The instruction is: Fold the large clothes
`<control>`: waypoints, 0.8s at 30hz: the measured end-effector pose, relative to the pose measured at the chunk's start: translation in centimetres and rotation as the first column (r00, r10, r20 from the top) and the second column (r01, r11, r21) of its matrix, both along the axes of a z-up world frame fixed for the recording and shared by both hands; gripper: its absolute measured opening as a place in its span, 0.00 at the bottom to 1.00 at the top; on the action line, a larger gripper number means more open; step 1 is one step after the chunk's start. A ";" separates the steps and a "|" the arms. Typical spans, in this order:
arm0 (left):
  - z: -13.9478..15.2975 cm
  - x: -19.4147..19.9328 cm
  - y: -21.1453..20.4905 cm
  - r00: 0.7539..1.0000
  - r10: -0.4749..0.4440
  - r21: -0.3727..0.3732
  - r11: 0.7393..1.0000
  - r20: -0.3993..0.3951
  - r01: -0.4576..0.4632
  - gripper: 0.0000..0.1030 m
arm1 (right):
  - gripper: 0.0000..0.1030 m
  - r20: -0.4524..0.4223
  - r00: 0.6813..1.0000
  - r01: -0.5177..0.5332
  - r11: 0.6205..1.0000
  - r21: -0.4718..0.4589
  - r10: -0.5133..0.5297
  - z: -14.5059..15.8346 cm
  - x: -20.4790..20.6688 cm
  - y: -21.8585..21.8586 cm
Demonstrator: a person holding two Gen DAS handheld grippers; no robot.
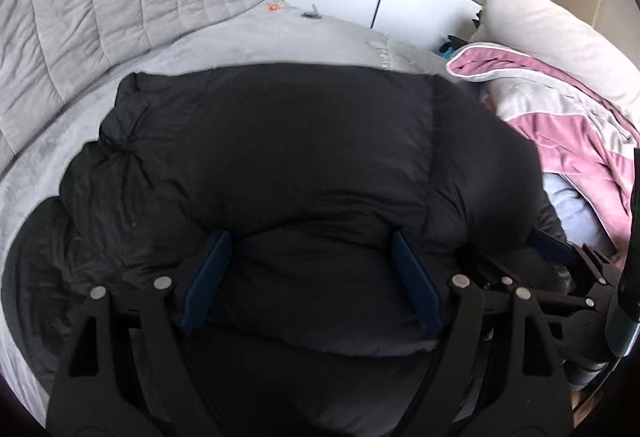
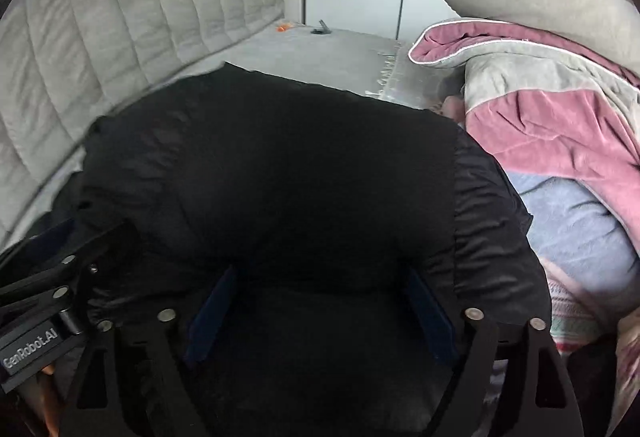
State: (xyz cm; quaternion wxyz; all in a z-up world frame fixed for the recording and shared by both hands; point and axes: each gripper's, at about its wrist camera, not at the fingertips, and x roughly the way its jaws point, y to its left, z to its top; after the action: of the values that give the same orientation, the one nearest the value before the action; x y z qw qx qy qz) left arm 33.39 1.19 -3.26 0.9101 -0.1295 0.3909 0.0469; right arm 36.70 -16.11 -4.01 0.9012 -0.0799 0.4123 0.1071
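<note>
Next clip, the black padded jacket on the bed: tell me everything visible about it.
The black padded jacket is a puffy, quilted garment of slightly shiny, wrinkled fabric with stitched seams between its panels. It lies bunched and partly folded on the grey bed cover, in front of the padded headboard. Its right edge meets the pink and grey blanket. The left gripper and right gripper are open over its near edge; whether the pads touch it is unclear.

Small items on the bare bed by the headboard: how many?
2: an orange item nearest the headboard, and a dark item just right of it. More may hide behind the black jacket.
</note>
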 end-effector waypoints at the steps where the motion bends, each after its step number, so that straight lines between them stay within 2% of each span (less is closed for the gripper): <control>1: -0.4 0.4 0.3 1.000 0.003 -0.007 1.000 -0.011 -0.003 0.80 | 0.97 -0.018 1.000 0.017 1.000 0.011 -0.016 -0.8 0.7 -0.2; 3: -0.8 0.2 0.6 1.000 -0.001 0.003 1.000 -0.007 0.001 0.81 | 1.00 -0.051 0.998 0.033 0.999 0.036 -0.031 -2.1 1.6 -0.4; 7: -1.8 0.2 0.0 1.000 -0.019 0.050 0.999 -0.003 0.019 0.82 | 1.00 -0.092 0.995 0.037 0.997 0.070 -0.030 -4.0 2.3 -0.8; 11: -1.4 -0.3 0.2 1.000 -0.030 0.039 0.999 -0.002 0.030 0.82 | 1.00 -0.124 0.992 0.039 0.997 0.061 -0.032 -4.2 2.3 -1.0; 14: -0.1 -2.0 2.3 1.000 -0.018 -0.033 0.999 0.005 0.018 0.82 | 1.00 -0.103 0.994 0.036 0.996 0.082 -0.028 -2.4 0.8 -2.3; 16: 1.1 -3.7 4.4 0.999 0.027 -0.079 0.997 0.025 -0.025 0.82 | 1.00 -0.030 0.999 0.028 0.990 0.136 -0.025 -0.1 -2.2 -4.6; 18: 2.5 -5.8 7.1 0.995 0.081 -0.132 0.989 0.058 -0.073 0.82 | 1.00 -0.001 0.999 0.035 0.980 0.197 -0.035 1.2 -4.8 -7.1; 21: 3.4 -9.3 11.5 0.985 0.148 -0.234 0.964 0.084 -0.125 0.82 | 1.00 -0.016 0.998 0.069 0.937 0.342 -0.068 2.2 -9.2 -13.3; 24: 2.1 -12.5 15.8 0.975 0.215 -0.359 0.916 0.059 -0.181 0.82 | 1.00 -0.069 0.994 0.109 0.877 0.469 -0.087 1.2 -12.6 -18.6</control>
State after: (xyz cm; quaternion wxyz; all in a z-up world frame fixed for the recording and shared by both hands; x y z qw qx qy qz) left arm 20.88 17.02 -1.14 0.8807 -0.3309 0.3331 0.0619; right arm 24.09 -34.73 -2.85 0.8881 0.1650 0.3980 0.1603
